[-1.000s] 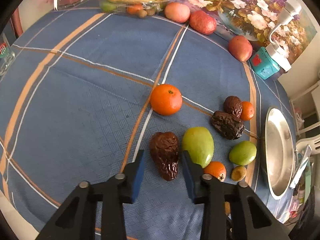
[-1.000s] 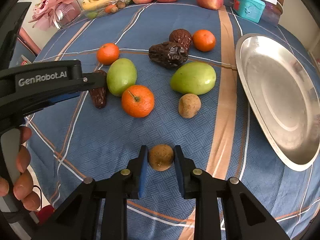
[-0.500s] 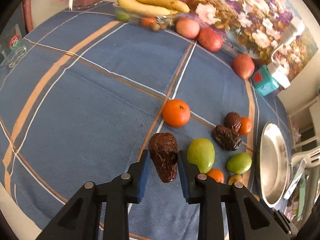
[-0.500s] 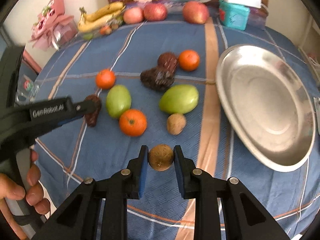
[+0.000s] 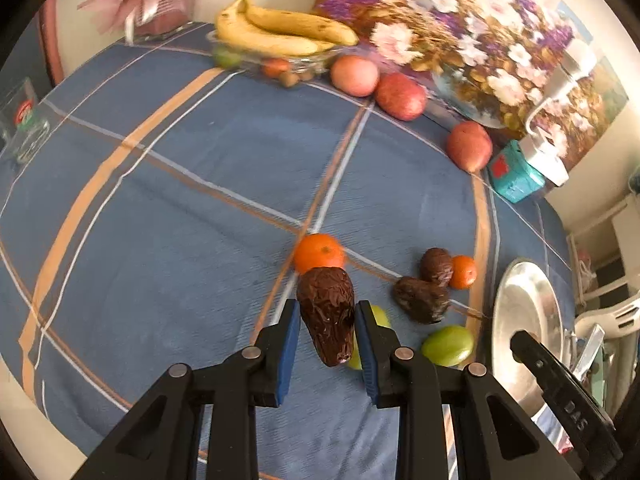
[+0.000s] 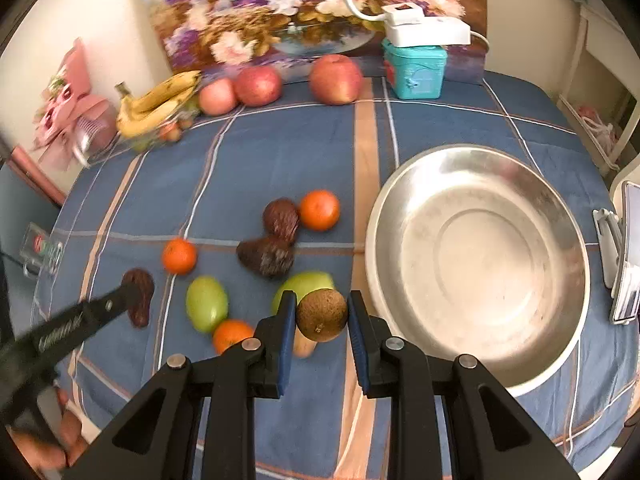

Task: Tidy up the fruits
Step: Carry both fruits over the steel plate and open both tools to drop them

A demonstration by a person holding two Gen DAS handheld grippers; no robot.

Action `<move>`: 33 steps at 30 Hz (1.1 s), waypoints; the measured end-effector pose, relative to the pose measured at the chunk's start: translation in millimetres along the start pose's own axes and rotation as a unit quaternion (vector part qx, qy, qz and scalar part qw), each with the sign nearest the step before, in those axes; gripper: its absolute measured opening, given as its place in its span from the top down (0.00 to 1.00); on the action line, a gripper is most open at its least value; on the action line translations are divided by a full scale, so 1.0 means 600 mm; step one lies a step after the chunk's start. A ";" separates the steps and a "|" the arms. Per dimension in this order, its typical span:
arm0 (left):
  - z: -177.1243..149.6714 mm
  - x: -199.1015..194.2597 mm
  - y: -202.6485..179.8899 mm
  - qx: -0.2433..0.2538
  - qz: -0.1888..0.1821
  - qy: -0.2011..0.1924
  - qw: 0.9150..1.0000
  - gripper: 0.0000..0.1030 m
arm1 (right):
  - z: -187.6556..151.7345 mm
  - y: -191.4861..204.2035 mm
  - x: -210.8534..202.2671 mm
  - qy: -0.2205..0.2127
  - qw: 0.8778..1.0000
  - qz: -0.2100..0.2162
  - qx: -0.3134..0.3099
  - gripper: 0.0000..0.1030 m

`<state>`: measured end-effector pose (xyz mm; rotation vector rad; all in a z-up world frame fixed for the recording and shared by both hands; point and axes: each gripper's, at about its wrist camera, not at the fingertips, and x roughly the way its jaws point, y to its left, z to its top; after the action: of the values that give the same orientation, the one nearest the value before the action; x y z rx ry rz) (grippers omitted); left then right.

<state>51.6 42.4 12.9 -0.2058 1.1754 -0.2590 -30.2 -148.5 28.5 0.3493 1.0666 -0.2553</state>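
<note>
My left gripper point(image 5: 327, 330) is shut on a dark wrinkled fruit point(image 5: 328, 312) and holds it above the blue checked cloth. In the right wrist view that fruit point(image 6: 141, 300) hangs at the left gripper's tip. My right gripper point(image 6: 322, 322) is shut on a round brown fruit point(image 6: 322, 314), held in the air just left of the metal bowl point(image 6: 480, 264). On the cloth lie two green fruits point(image 6: 207, 302) point(image 6: 308, 282), three oranges point(image 6: 179, 256) point(image 6: 319, 210) point(image 6: 230, 334), two dark fruits point(image 6: 266, 258) point(image 6: 281, 220) and a tan fruit point(image 6: 304, 346), partly hidden behind my right fingers.
At the back stand bananas point(image 6: 160, 98) in a glass dish, three red apples point(image 6: 336, 78), a teal box point(image 6: 414, 68) and a flower painting point(image 6: 280, 8). A pink bouquet point(image 6: 72, 112) is back left, a glass point(image 5: 24, 128) at the left edge, a phone stand point(image 6: 624, 252) at the right.
Both grippers have risen with their fruits; the dark fruit has left the cloth. The right gripper has swung so the bowl sits closer and more centred.
</note>
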 end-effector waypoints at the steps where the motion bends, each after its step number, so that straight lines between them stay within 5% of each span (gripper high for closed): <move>1: 0.003 0.000 -0.013 0.006 -0.005 0.001 1.000 0.71 | 0.007 -0.004 0.000 -0.005 1.000 0.004 0.005 0.74; 6: 0.013 0.004 -0.077 0.040 -0.014 0.003 0.999 0.71 | 0.025 -0.058 0.011 -0.005 0.999 -0.003 0.041 0.74; 11: 0.005 0.022 -0.172 0.095 -0.031 0.014 0.995 0.71 | 0.032 -0.140 0.012 -0.010 0.995 -0.056 0.081 0.74; 15: -0.014 0.044 -0.246 0.142 -0.046 0.023 0.989 0.71 | 0.033 -0.207 0.011 -0.003 0.987 -0.113 0.111 0.74; 22: -0.039 0.095 -0.349 0.204 -0.068 0.047 0.975 0.71 | 0.040 -0.287 -0.001 -0.014 0.978 -0.136 0.157 0.74; 33: -0.057 0.134 -0.376 0.216 -0.063 0.063 0.972 0.71 | 0.042 -0.315 0.028 0.008 0.976 -0.132 0.170 0.74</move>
<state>27.8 -197.9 -4.6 0.1204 1.2041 -0.6397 -72.0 -332.2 -4.6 0.5175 1.0854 -0.6786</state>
